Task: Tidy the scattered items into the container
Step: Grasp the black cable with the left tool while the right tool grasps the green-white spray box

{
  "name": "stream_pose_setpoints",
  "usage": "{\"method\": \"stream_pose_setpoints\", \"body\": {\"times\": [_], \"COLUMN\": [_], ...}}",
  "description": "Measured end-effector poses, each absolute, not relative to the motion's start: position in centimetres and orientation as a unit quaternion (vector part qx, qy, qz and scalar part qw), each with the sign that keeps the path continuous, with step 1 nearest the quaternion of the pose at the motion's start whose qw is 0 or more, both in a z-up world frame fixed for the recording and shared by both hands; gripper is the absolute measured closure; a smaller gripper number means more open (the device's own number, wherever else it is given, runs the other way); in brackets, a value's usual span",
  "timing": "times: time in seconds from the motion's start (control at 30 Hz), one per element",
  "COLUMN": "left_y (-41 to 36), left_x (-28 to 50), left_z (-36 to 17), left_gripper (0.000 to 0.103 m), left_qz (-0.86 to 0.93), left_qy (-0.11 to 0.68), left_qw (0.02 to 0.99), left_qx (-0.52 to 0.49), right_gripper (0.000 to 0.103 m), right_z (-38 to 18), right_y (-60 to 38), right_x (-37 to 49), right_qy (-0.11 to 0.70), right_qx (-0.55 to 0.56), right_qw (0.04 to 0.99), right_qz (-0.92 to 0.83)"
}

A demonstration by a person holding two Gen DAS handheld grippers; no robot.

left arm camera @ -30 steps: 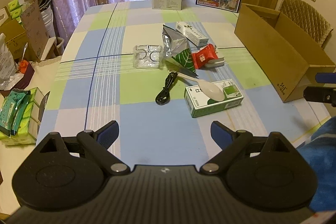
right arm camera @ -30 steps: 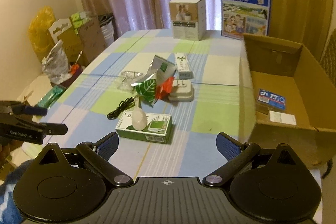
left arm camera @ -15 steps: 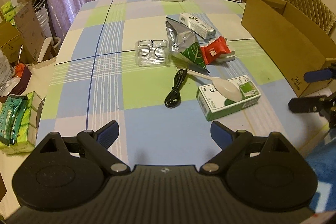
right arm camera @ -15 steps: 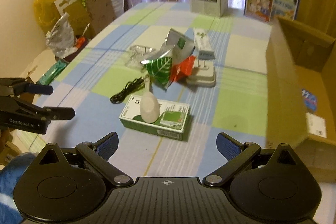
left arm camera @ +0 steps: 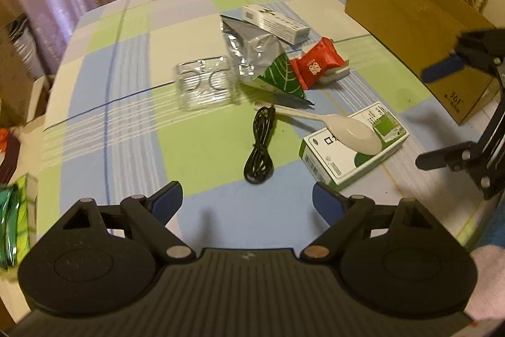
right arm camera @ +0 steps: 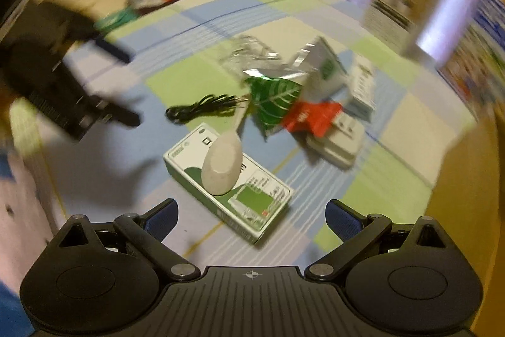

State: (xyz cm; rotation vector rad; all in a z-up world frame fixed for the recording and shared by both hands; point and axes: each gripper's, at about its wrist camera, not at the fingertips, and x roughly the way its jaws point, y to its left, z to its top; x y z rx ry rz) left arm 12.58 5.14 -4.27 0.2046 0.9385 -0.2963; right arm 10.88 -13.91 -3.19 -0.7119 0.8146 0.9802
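Several loose items lie on a checked tablecloth (left arm camera: 132,103), listed left to right as the left wrist view shows them: a clear plastic tray (left arm camera: 205,86); a coiled black cable (left arm camera: 260,155) nearer the camera; a crumpled foil bag with a green leaf print (left arm camera: 262,62); a long white carton (left arm camera: 274,22) behind the bag; a red packet (left arm camera: 315,67) resting on a white power adapter (left arm camera: 336,75); and a green-and-white box (left arm camera: 353,150) with a white spoon (left arm camera: 344,128) lying bowl-down across its top. Far right stands the open cardboard box (left arm camera: 410,21), well apart from the pile. Two printed cartons stand upright at the far table edge.

Left gripper (left arm camera: 247,199): jaws wide apart though just narrowing slightly, nothing between them, above bare cloth near the cable. Right gripper (right arm camera: 251,215): jaws spread wide, empty, near the green-and-white box; this view is motion-blurred.
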Motion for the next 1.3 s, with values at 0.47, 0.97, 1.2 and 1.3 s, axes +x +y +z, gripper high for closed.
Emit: {"method": "stream_pose_setpoints", "body": {"times": [0.47,0.97,1.2,1.3], "left_y": [3.0,2.1,1.7,1.6], "left_x": [19.0,22.7,20.8,19.2], "left_z": [-6.9,-8.0,-7.8,-7.8], "left_gripper": [0.040,0.091,0.092,0.093], "left_qz": [-0.279,-0.308,-0.294,-0.292], "left_qy": [0.483,0.515,0.513,0.513], "left_qw": [0.799,0.771,0.773,0.773], "left_qx": [0.226,0.212,0.229,0.232], "right_gripper": [0.018,0.044,0.050,0.050], "right_z": [-7.2,-7.9,-7.3,-7.0], "right_y": [-10.8,-9.6,-10.7,-11.3], "right_x": [13.1,15.2,13.5,12.4], "right_qy": [0.326,0.370,0.372,0.379], "right_qx": [-0.485,-0.460,-0.459,-0.453], "right_qw": [0.605,0.566,0.573,0.569], "right_qz": [0.541,0.576,0.568,0.572]}}
